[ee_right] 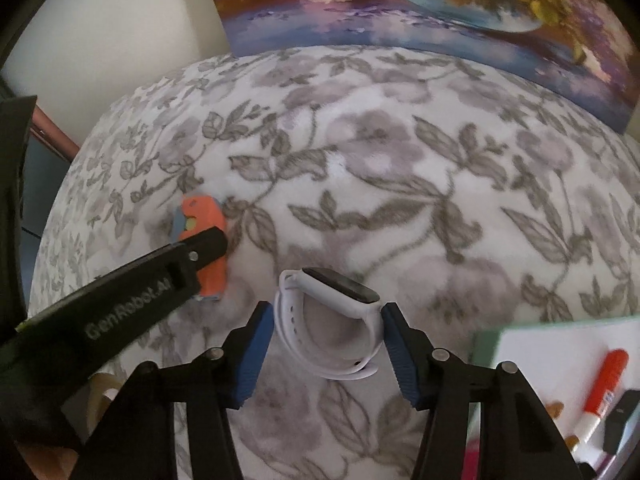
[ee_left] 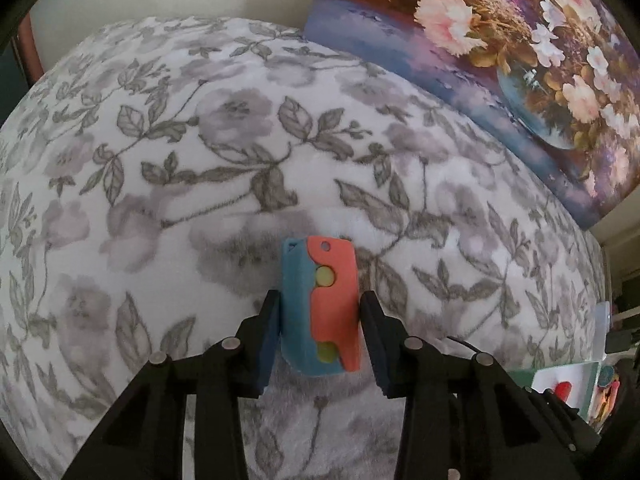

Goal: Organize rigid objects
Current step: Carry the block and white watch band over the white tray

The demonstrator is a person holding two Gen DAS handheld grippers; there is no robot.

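Left gripper [ee_left: 320, 320] clamps the orange-blue toy [ee_left: 320, 306]; right gripper [ee_right: 326, 344] half-closed, pads flanking the white smartwatch [ee_right: 332, 320], contact unclear. Neither yet in the tray [ee_right: 560, 344], which already holds a marker [ee_right: 602, 392].

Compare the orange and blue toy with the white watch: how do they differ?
The orange and blue toy is a flat, solid block in bright colours; the white watch is a hollow loop of strap with a dark screen. The toy lies flat; the watch stands on its edge. Both rest on the floral blanket, each between the fingers of a hand-held gripper.
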